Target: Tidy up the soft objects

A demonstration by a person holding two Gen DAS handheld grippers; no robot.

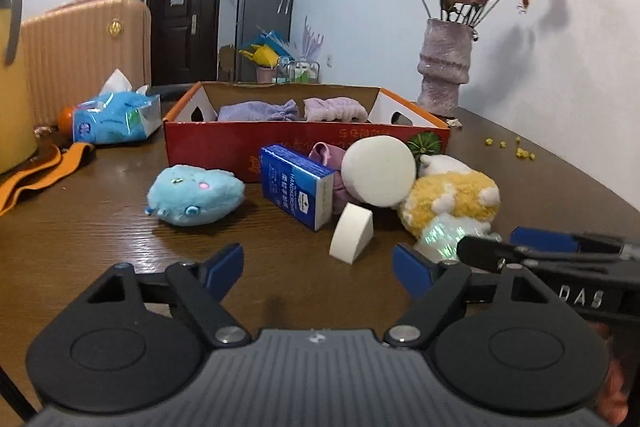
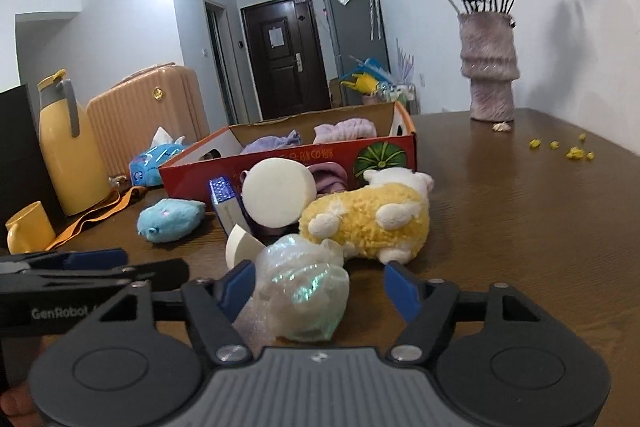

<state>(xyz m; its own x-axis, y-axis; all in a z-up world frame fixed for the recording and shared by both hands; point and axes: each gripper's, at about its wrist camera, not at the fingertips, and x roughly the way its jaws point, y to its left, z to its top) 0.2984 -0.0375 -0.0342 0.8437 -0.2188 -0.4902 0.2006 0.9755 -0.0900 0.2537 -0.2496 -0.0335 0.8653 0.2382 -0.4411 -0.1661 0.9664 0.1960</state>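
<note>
An orange-red cardboard box (image 1: 208, 147) on the brown table holds two lilac cloths (image 1: 336, 108). In front of it lie a blue plush (image 1: 196, 199), a blue paper pack (image 1: 294, 187), a pink cloth (image 1: 326, 157), a white round sponge (image 1: 378, 171), a white wedge sponge (image 1: 352, 233), a yellow-white plush (image 2: 368, 223) and a shiny wrapped bundle (image 2: 300, 291). My left gripper (image 1: 318, 263) is open just short of the wedge sponge. My right gripper (image 2: 320, 279) is open around the wrapped bundle, its right pad clear of it.
A vase of dried roses (image 1: 444, 67) stands at the back right, with yellow crumbs (image 1: 520, 151) near it. At the left are a tissue pack (image 1: 116, 117), an orange strap (image 1: 36, 175), a yellow jug (image 2: 68, 155) and a yellow cup (image 2: 28, 229). A peach suitcase (image 2: 148, 111) stands behind.
</note>
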